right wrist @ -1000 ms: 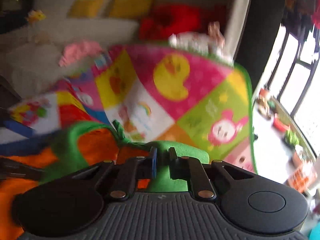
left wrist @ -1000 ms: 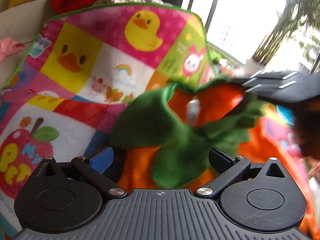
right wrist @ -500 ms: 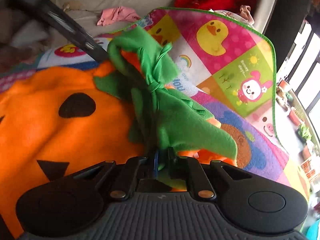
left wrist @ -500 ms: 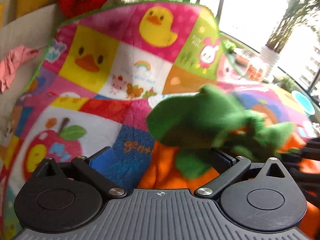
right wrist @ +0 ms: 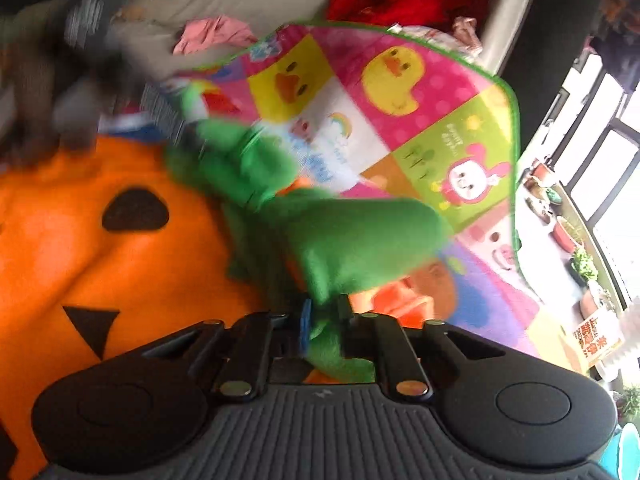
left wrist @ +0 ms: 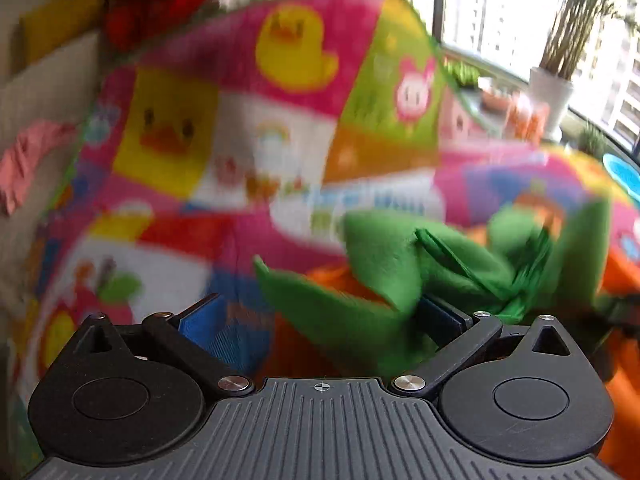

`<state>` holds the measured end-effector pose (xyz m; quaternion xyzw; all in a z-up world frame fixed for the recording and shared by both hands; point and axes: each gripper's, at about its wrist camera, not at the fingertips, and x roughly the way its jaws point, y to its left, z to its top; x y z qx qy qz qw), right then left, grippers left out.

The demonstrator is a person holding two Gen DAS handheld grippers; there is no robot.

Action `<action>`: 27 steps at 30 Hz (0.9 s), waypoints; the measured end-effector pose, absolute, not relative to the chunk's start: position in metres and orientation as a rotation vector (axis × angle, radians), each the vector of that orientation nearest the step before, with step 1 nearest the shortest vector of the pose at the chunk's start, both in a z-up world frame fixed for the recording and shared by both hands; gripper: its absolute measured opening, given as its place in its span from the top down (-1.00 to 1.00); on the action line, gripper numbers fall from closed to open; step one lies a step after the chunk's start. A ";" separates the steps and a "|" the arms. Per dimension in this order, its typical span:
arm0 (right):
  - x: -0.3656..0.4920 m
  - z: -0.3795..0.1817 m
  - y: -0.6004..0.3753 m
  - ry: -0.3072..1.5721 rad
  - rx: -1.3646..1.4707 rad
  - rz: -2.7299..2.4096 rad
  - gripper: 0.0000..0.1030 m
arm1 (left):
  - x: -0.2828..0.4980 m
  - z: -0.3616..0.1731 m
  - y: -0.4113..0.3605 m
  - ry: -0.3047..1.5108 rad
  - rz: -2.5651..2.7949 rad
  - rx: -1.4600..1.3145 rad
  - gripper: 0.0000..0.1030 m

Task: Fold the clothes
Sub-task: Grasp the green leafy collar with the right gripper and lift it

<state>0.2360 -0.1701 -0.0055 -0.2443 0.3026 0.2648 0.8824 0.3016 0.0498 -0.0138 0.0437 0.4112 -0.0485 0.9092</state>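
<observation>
Orange pumpkin costume (right wrist: 100, 248) lies spread on patchwork play mat (right wrist: 400, 120), green collar (right wrist: 352, 236) bunched at near edge. Right gripper (right wrist: 322, 320): jaws narrow, just been easing apart, green collar fabric between pads. Left gripper (left wrist: 320, 316): jaws wide, green flap (left wrist: 340, 308) lying between fingers, not pinched. Both views motion-blurred.

blurred: play mat (left wrist: 224, 168) prints, left view | cut off: pumpkin costume (right wrist: 80, 264) at left edge | unreadable: dark smear (right wrist: 52, 80), upper left, right view
</observation>
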 end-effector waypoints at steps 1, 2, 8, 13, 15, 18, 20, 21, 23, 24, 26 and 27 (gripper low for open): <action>0.235 0.004 -0.173 0.616 -0.491 0.561 0.64 | 0.301 -0.021 0.052 0.862 -0.105 0.084 -1.00; 0.233 0.013 -0.175 0.602 -0.473 0.571 0.64 | 0.300 -0.026 0.053 0.870 -0.108 0.080 -1.00; 0.246 0.050 -0.164 0.517 -0.320 0.633 0.58 | 0.300 -0.026 0.055 0.861 -0.113 0.074 -1.00; 0.281 -0.001 -0.146 0.683 -0.362 0.578 0.58 | 0.294 -0.019 0.063 0.850 -0.128 0.042 -1.00; 0.288 -0.023 -0.148 0.735 -0.363 0.552 0.56 | 0.285 -0.006 0.068 0.820 -0.147 0.015 -1.00; 0.286 -0.024 -0.152 0.723 -0.335 0.548 0.54 | 0.267 0.025 0.069 0.729 -0.220 -0.056 -1.00; 0.285 -0.023 -0.151 0.726 -0.340 0.546 0.54 | 0.260 0.037 0.069 0.701 -0.309 -0.143 -1.00; 0.285 -0.023 -0.150 0.726 -0.343 0.547 0.54 | 0.257 0.040 0.068 0.696 -0.359 -0.194 -1.00; 0.286 -0.024 -0.153 0.735 -0.328 0.553 0.54 | 0.256 0.036 0.064 0.713 -0.427 -0.247 -1.00; 0.285 -0.024 -0.156 0.735 -0.324 0.555 0.54 | 0.257 0.031 0.060 0.730 -0.441 -0.251 -1.00; 0.284 -0.025 -0.155 0.732 -0.322 0.554 0.54 | 0.263 0.015 0.054 0.766 -0.403 -0.218 -1.00; 0.283 -0.026 -0.154 0.729 -0.324 0.552 0.54 | 0.267 0.005 0.053 0.796 -0.376 -0.208 -1.00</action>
